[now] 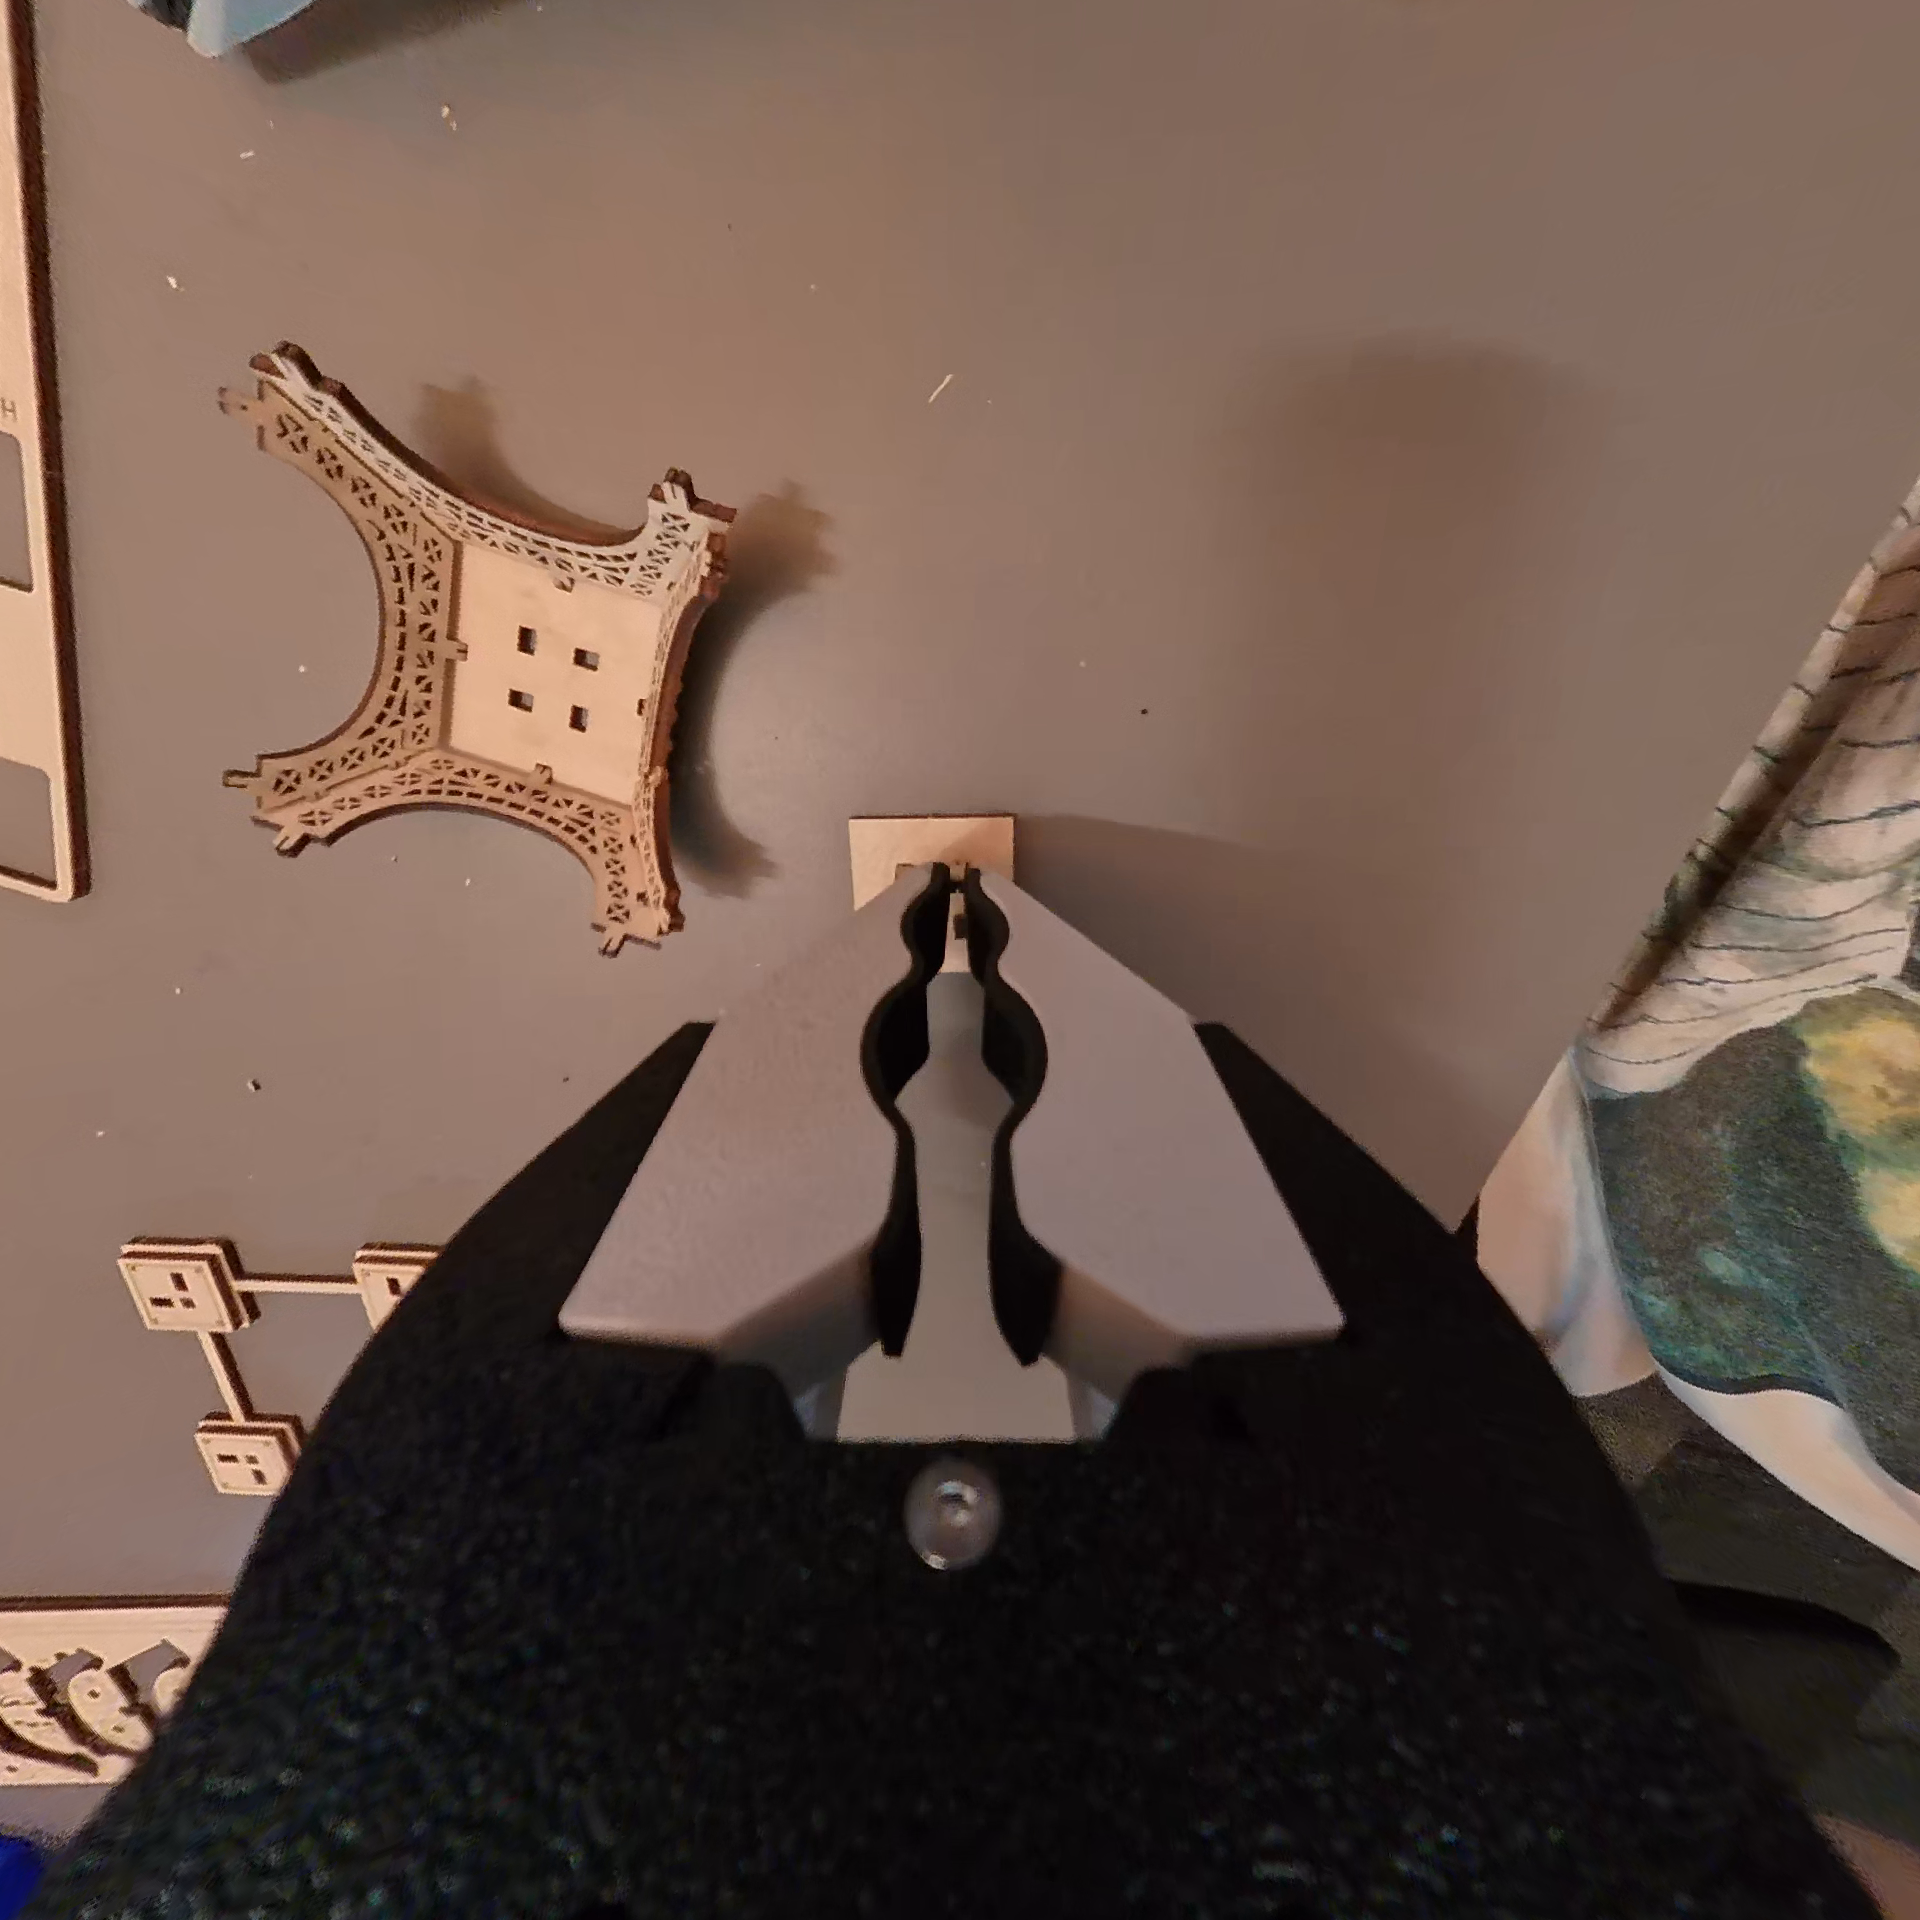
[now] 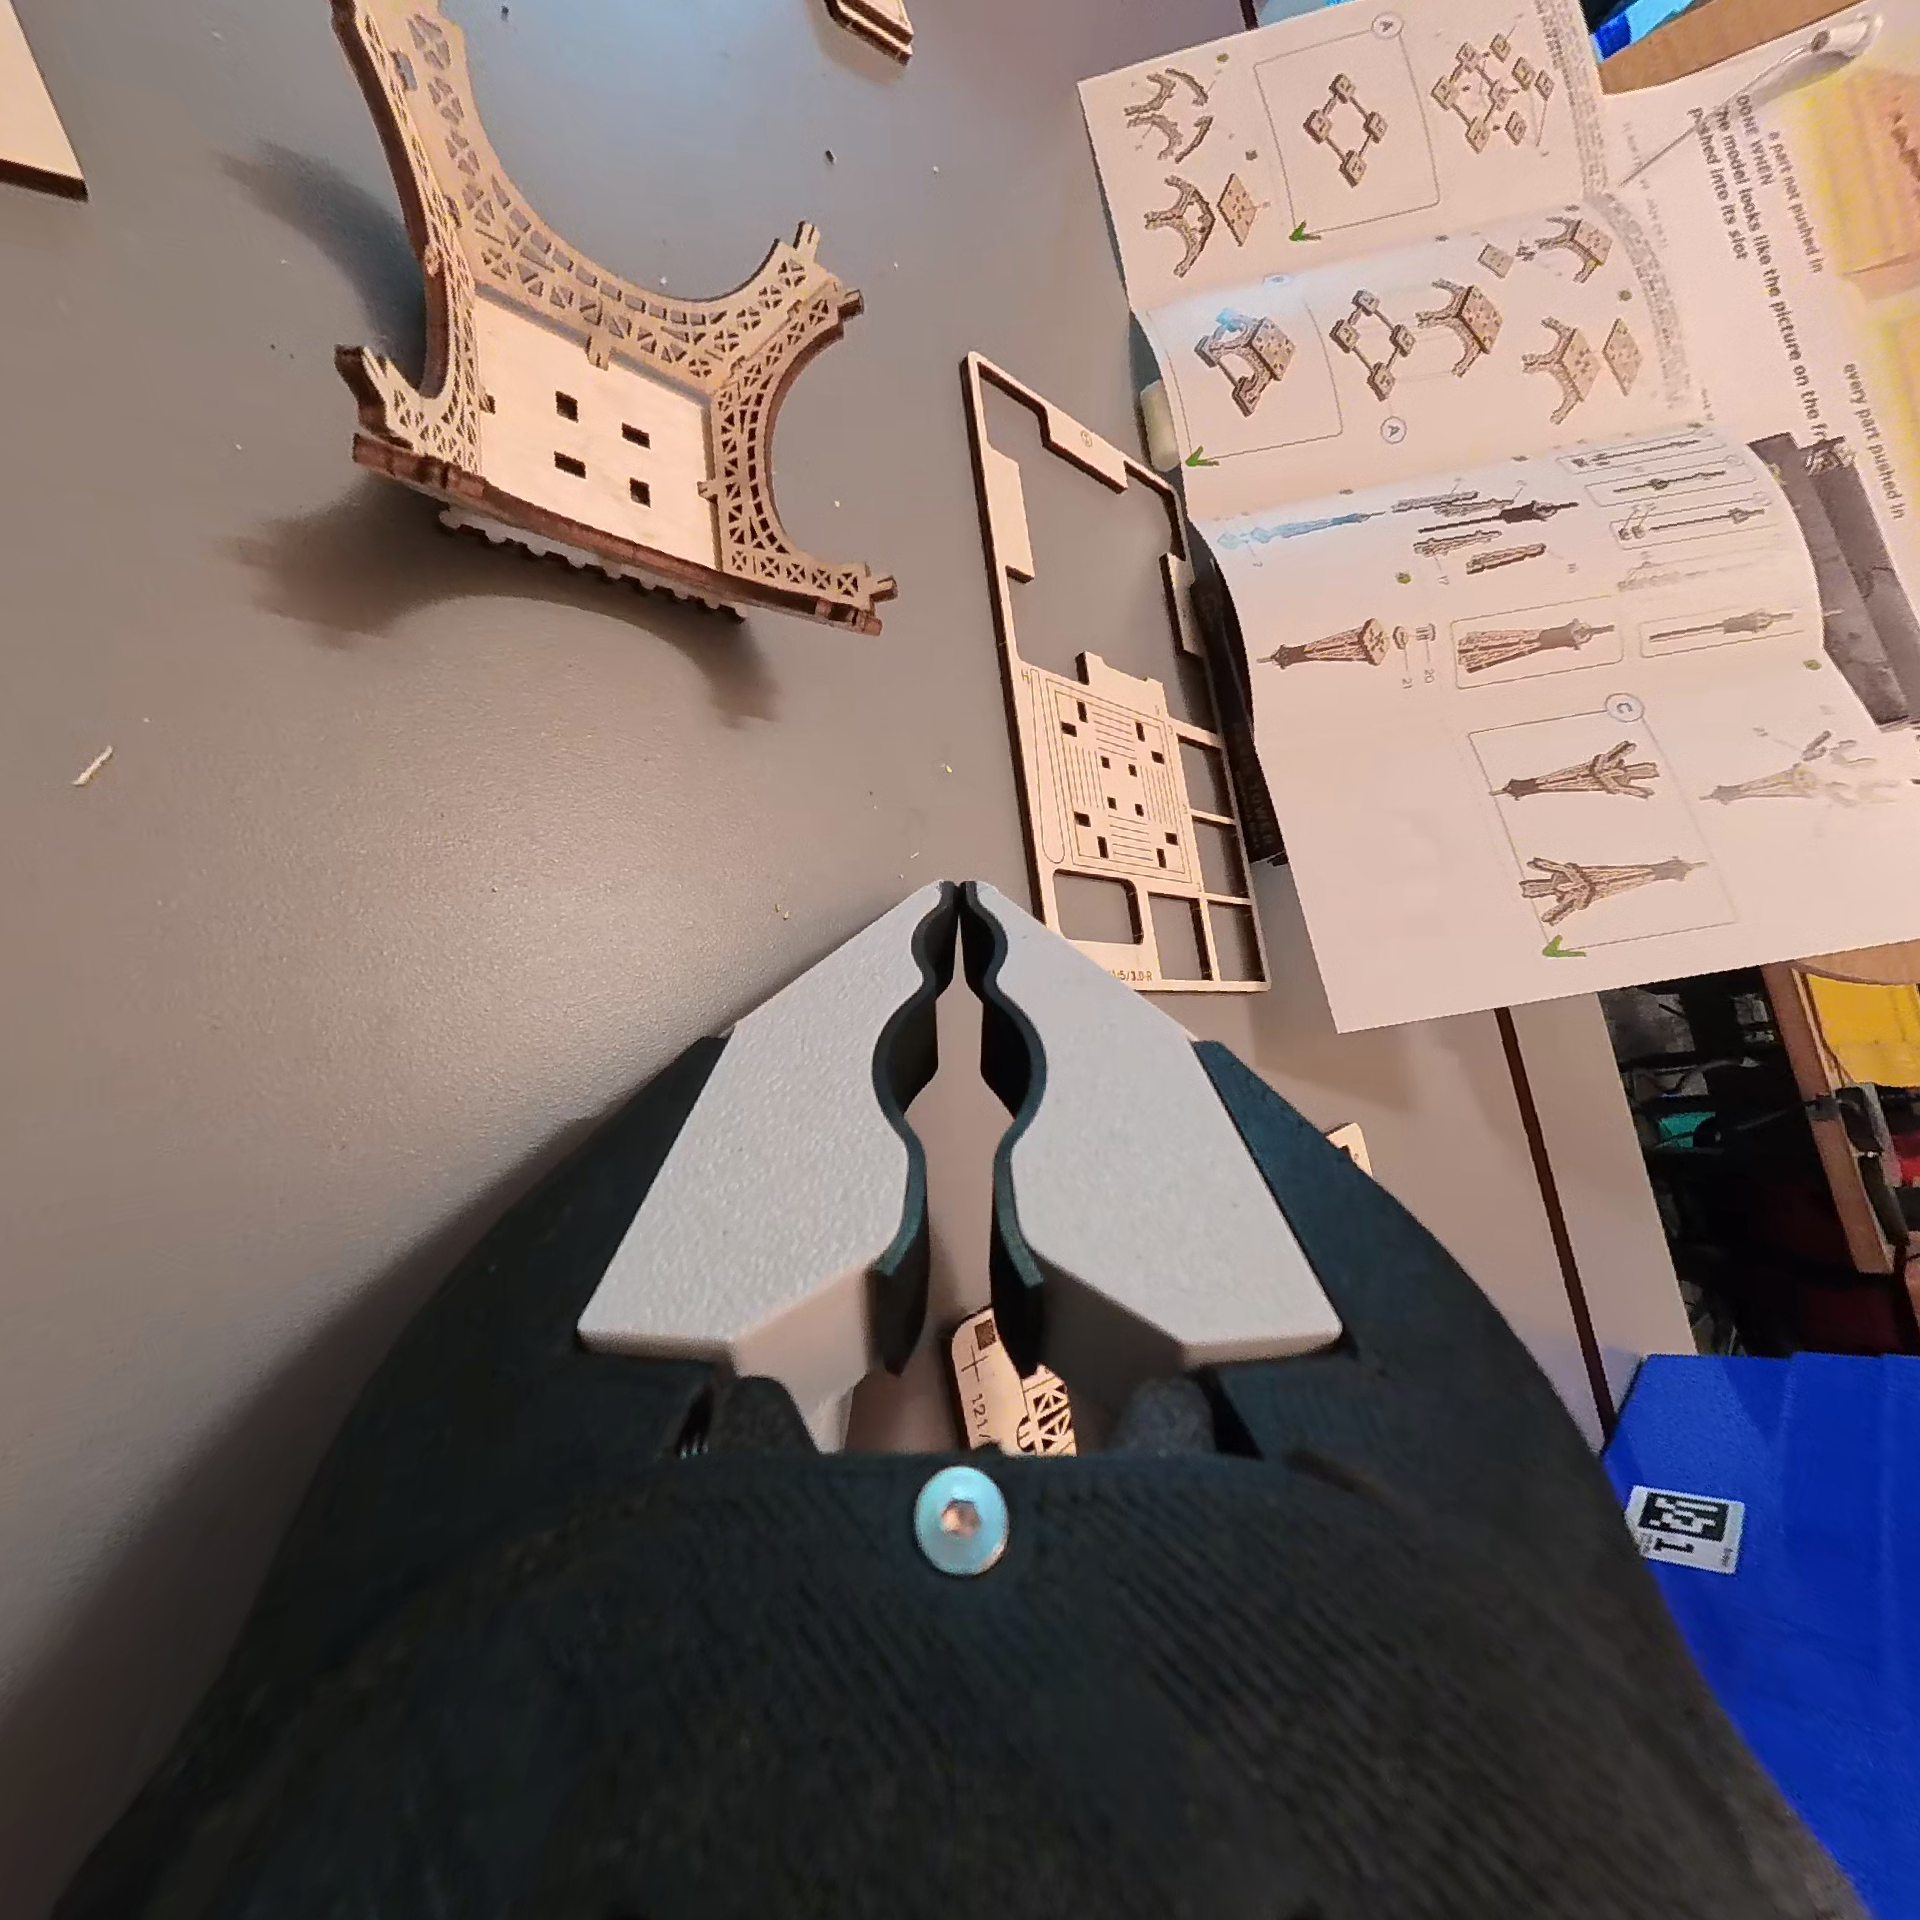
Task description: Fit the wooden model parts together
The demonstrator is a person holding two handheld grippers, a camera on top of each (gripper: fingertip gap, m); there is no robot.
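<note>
Grey tabletop (image 1: 1247, 416) bears a printed instruction sheet (image 2: 1507, 571); left gripper (image 1: 958, 871) jaws pinch a small wooden square (image 1: 930, 840), right gripper (image 2: 958, 891) jaws closed empty.

Your left gripper (image 1: 958, 871) is clamped on a small wooden square (image 1: 928, 854); your right gripper (image 2: 958, 896) hovers with fingertips pressed together, empty.

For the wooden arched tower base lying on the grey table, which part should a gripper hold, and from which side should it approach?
Probably grip one lattice leg of the arched tower base, coming from above. The base lies inverted, its flat slotted plate facing up and its legs rising as thin upright panels with open arches between, so the fingers can straddle one panel's thickness. The plate itself looks too wide to pinch.
</note>
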